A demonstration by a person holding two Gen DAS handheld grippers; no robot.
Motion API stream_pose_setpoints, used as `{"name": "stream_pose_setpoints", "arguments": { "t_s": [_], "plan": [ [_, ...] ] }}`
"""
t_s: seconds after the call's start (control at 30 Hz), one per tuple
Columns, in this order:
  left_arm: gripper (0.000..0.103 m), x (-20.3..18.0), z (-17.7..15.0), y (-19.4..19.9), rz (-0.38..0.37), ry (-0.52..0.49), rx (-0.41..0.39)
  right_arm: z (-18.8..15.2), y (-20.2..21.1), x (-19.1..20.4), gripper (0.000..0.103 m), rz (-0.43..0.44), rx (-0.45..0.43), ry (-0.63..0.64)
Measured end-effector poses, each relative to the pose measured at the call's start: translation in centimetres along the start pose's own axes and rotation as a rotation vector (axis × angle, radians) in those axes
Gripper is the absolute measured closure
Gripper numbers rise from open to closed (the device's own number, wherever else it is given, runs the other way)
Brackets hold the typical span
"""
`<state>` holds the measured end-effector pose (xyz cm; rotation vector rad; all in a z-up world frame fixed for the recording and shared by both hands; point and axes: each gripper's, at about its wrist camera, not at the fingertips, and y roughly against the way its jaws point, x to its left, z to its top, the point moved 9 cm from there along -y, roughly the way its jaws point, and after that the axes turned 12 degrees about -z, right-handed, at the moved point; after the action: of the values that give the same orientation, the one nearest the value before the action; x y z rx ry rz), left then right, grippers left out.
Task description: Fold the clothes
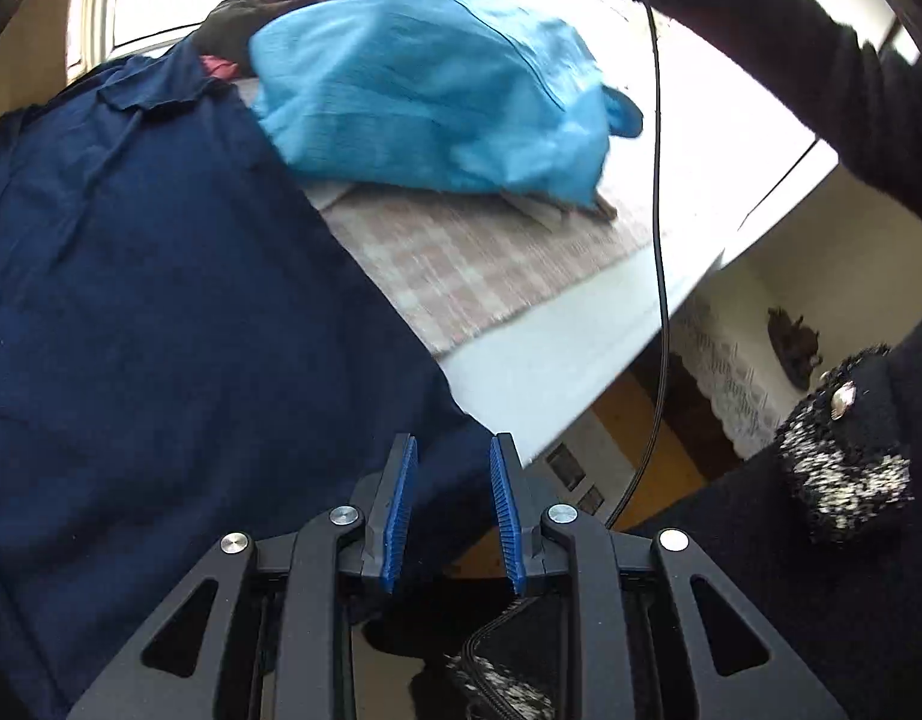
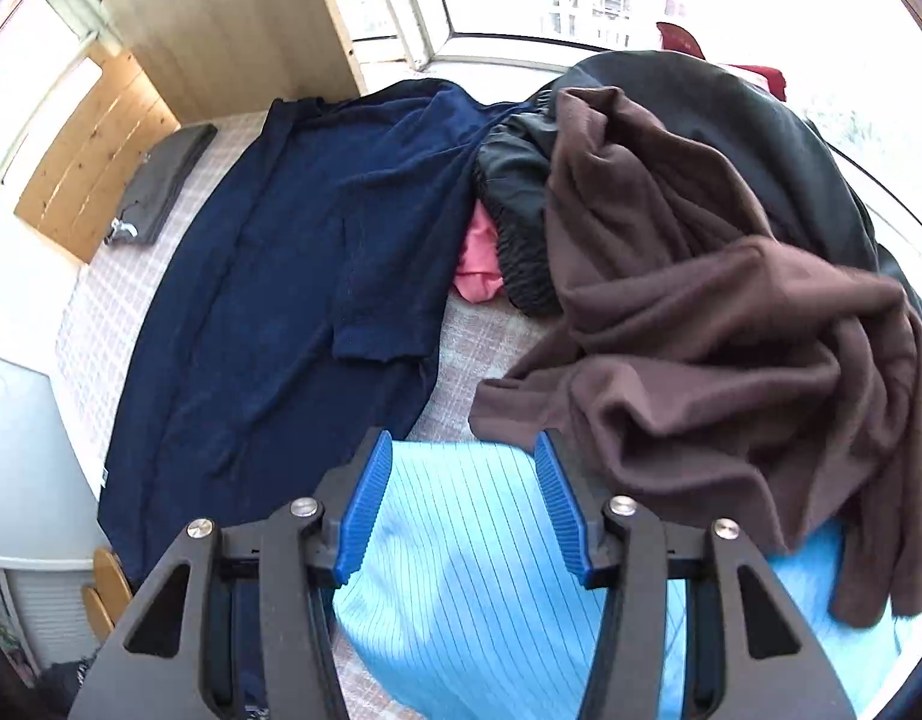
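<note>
Hovering with fingers parted and empty, left gripper (image 1: 452,510) overhangs navy garment (image 1: 161,300) edge; right gripper (image 2: 461,504) above light-blue shirt (image 2: 461,570).

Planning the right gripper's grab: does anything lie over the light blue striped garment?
Yes. The brown garment drapes over the light blue striped garment beside the open right gripper; the part between its fingers is bare.

I count six garments around my tongs: one navy garment (image 2: 293,276) spread left of them, one light-blue striped garment (image 2: 473,570) under my right pair, and one brown (image 2: 701,324), one black (image 2: 779,138), one pink (image 2: 479,264), one folded grey (image 2: 161,186) ahead.
</note>
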<state>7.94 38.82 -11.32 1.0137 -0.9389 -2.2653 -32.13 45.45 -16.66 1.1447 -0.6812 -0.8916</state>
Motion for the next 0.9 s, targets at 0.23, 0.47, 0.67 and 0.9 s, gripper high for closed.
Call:
{"name": "stream_pose_setpoints", "arguments": {
  "t_s": [0.23,0.47,0.67,0.9],
  "plan": [
    [0.075,-3.5,-1.9,-3.2,0.227,-0.276,0.059,-4.8,2.9,-2.3,0.054,0.045,-0.014,-0.127],
    [0.072,-2.8,-1.2,-3.4,0.454,-0.346,0.032,-7.7,4.2,-2.6,0.054,0.033,-0.016,-0.147],
    [0.061,-2.5,-0.6,-3.8,0.468,-0.369,0.06,-7.4,4.3,-1.5,0.054,0.031,-0.016,-0.132],
    [0.094,-1.9,-0.7,-3.4,0.29,-0.267,0.103,-4.0,3.1,1.2,0.054,0.068,-0.009,-0.101]
  ]
}}
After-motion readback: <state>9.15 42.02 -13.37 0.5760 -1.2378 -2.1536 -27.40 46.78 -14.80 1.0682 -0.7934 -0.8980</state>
